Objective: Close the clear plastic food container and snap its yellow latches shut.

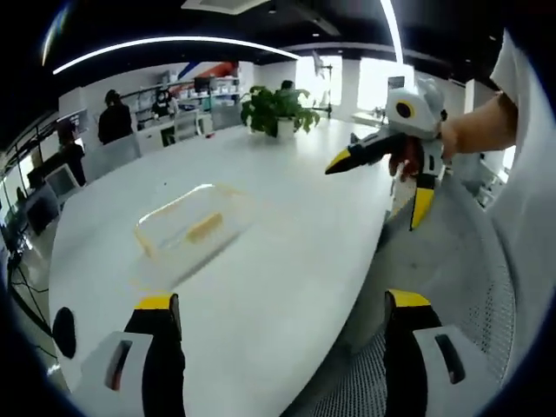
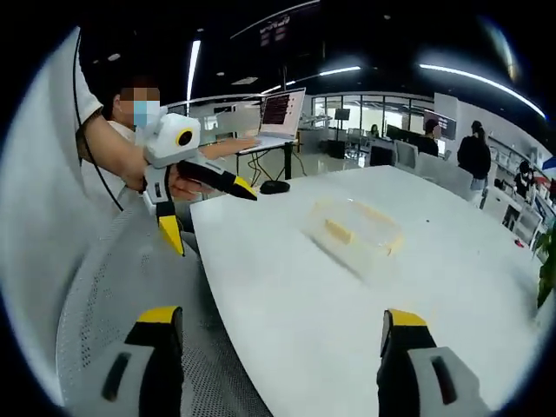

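Note:
The clear plastic food container (image 1: 191,224) lies on the white table (image 1: 287,261), with a yellow latch on its near side. I cannot tell whether its lid sits fully down. My left gripper (image 1: 282,306) hovers at the table's edge, well short of the container, jaws wide apart and nothing between them. The right gripper (image 1: 379,191) is held in a hand over the table's far right rim, also open. In the right gripper view the container (image 2: 356,228) rests mid-table beyond my right gripper (image 2: 280,320), and the left gripper (image 2: 211,217) hangs open at the left edge.
A potted plant (image 1: 278,109) stands at the table's far end. A grey mesh chair (image 1: 452,278) is beside the table edge. An open laptop (image 2: 282,113) and a dark mouse (image 2: 276,186) sit near one end. People stand and sit in the background office.

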### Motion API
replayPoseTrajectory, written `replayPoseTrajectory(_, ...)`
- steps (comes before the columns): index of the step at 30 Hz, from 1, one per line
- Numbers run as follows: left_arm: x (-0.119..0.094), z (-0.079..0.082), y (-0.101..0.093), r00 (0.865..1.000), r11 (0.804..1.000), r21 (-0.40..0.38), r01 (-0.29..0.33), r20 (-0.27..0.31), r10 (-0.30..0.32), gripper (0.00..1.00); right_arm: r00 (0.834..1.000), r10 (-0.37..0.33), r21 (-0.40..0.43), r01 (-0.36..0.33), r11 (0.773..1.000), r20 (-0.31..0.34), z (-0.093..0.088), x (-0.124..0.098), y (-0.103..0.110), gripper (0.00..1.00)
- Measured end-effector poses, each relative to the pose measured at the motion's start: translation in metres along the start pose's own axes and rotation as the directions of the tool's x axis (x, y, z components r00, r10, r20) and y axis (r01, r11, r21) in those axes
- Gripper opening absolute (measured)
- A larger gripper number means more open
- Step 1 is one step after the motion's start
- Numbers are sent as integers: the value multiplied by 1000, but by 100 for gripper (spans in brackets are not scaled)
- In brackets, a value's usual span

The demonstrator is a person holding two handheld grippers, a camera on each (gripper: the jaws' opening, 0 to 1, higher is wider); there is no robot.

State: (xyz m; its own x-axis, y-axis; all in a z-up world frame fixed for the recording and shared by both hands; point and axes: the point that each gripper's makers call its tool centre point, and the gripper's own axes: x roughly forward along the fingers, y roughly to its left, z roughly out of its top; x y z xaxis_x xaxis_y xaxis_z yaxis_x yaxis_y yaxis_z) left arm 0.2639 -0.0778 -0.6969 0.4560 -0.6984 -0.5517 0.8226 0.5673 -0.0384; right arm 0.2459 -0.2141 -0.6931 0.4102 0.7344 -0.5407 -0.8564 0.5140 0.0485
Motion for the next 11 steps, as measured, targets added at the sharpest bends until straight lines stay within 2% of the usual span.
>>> replayPoseTrajectory(1,0,-2,0,1000,1000,-5,0,-9,0,96,1000,-1,18,1,1000,6,0,0,1,95)
replayPoseTrajectory(4,0,-4,-2,1000,1000,-5,1,-12,-1,95,1000,-14,-31,14,999,-13,-4,0,0,92)
replayPoseTrajectory(6,-1,-5,-2,1000,1000,-5,1,-12,-1,95,1000,-3,6,3,1000,-19,-5,0,0,91)
replayPoseTrajectory(11,0,-5,0,1000,1000,-13,-6,-6,6,94,1000,-11,5,11,1000,-19,-7,-1,-1,89)
